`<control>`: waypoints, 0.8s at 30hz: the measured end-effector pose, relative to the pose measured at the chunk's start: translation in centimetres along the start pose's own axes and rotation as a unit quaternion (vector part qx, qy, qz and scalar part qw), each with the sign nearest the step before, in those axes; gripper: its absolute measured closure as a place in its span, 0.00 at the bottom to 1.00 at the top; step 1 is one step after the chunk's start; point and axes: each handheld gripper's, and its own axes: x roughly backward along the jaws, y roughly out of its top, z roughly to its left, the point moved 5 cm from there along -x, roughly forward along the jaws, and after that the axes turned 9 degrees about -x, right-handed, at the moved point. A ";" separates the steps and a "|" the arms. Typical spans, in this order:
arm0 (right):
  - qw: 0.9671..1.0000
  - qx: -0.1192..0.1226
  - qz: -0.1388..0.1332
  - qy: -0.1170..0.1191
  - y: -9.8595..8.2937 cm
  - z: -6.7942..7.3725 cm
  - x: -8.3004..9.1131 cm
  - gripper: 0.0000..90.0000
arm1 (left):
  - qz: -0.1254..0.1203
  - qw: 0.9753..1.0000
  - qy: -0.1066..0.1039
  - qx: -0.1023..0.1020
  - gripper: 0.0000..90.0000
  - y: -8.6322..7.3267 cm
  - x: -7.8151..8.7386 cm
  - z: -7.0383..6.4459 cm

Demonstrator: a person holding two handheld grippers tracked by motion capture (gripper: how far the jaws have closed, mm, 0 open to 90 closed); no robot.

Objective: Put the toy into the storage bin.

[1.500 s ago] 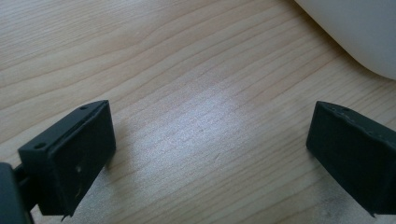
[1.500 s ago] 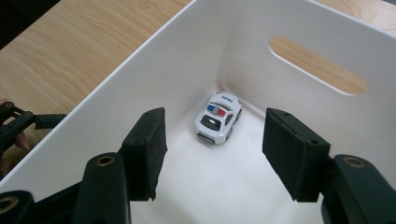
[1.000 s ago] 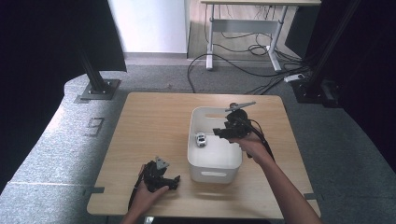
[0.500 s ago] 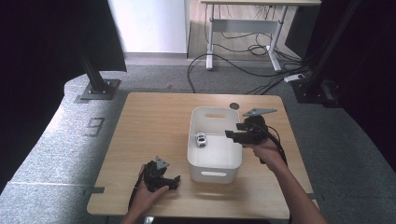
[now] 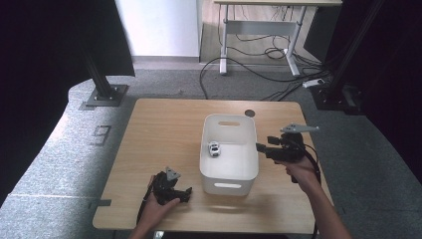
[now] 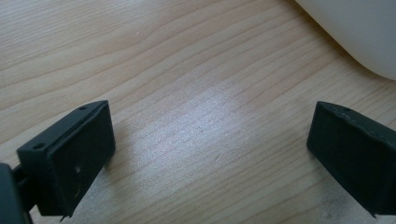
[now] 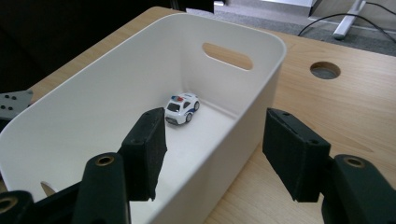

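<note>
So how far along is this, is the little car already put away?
Looks nearly done. The toy car sits on the floor of the white bin. The right gripper is beside the bin's right wall, jaws open and empty. The left gripper rests on the table, open and empty. I see nothing else waiting to go in.

A white plastic bin [image 5: 229,172] sits near the middle of the light wooden surface [image 5: 164,134], with a small white toy police car [image 5: 214,149] inside it. The left tool [image 5: 171,188] rests on the surface left of the bin, toward the near edge; the right tool [image 5: 263,149] hangs just beside the bin's right wall.
</note>
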 end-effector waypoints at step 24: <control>0.999 -0.030 -0.022 -0.026 -5.9 -4.5 1.1 0.43 | -0.001 1.000 0.000 0.000 0.01 0.0 0.0 0.0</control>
